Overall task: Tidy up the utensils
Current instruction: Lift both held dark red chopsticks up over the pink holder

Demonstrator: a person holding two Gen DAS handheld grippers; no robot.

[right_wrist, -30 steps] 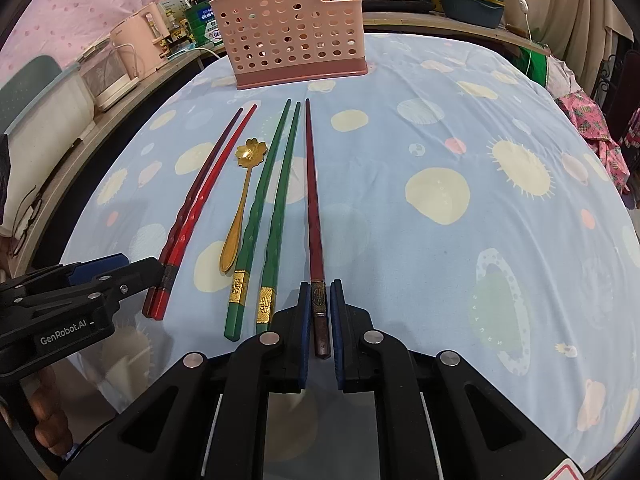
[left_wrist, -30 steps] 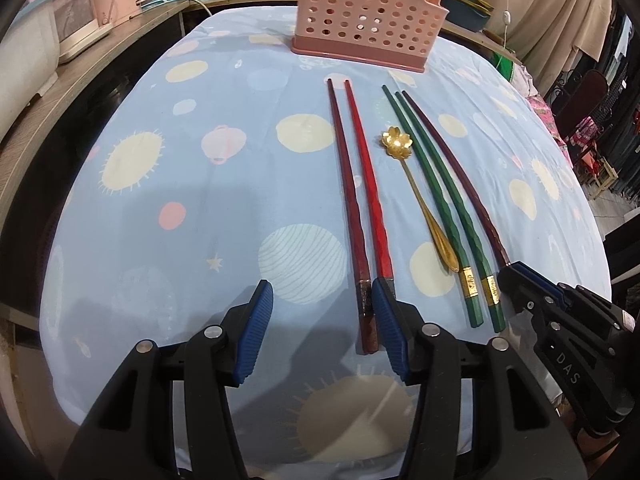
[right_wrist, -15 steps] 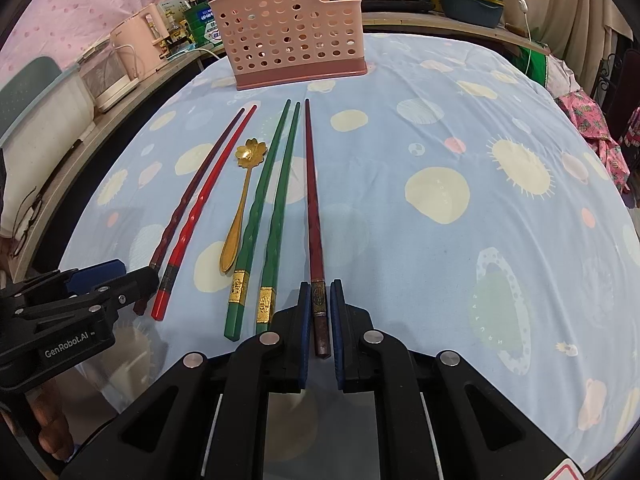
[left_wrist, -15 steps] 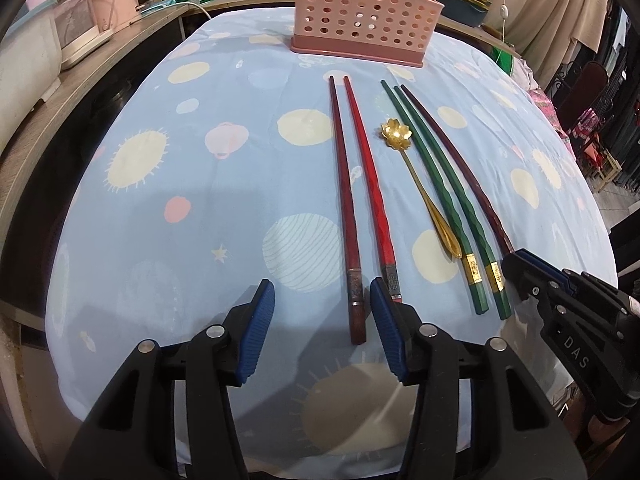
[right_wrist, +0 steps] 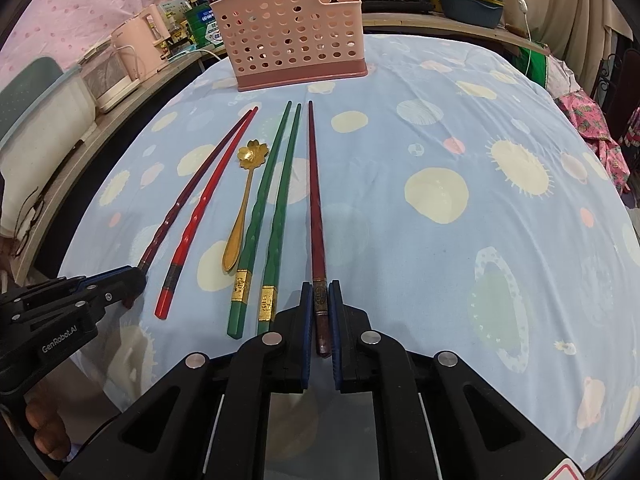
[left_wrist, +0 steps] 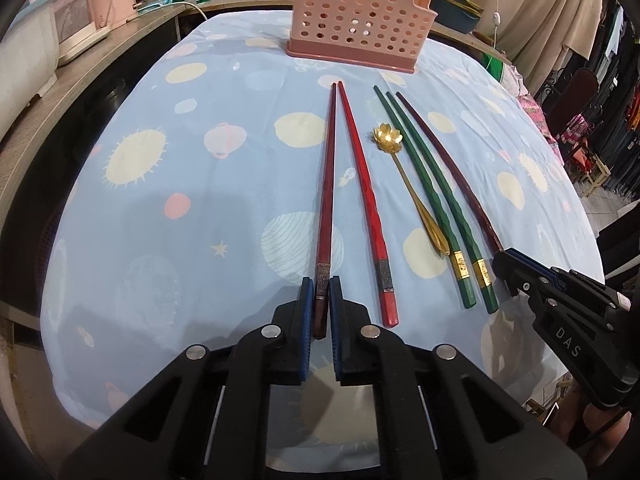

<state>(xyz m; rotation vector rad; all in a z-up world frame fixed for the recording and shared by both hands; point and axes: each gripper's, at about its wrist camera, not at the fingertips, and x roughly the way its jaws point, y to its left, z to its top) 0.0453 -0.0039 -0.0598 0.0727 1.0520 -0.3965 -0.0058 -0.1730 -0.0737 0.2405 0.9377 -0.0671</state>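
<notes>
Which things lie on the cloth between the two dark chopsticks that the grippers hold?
In the left wrist view, between the left dark chopstick and the right dark chopstick lie a bright red chopstick, a gold spoon and two green chopsticks.

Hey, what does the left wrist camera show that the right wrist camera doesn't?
Only the left wrist view shows the left gripper shut on the leftmost dark chopstick. Only the right wrist view shows the right gripper shut on the rightmost dark chopstick. Both show the basket, spoon, green chopsticks and red chopstick.
</notes>
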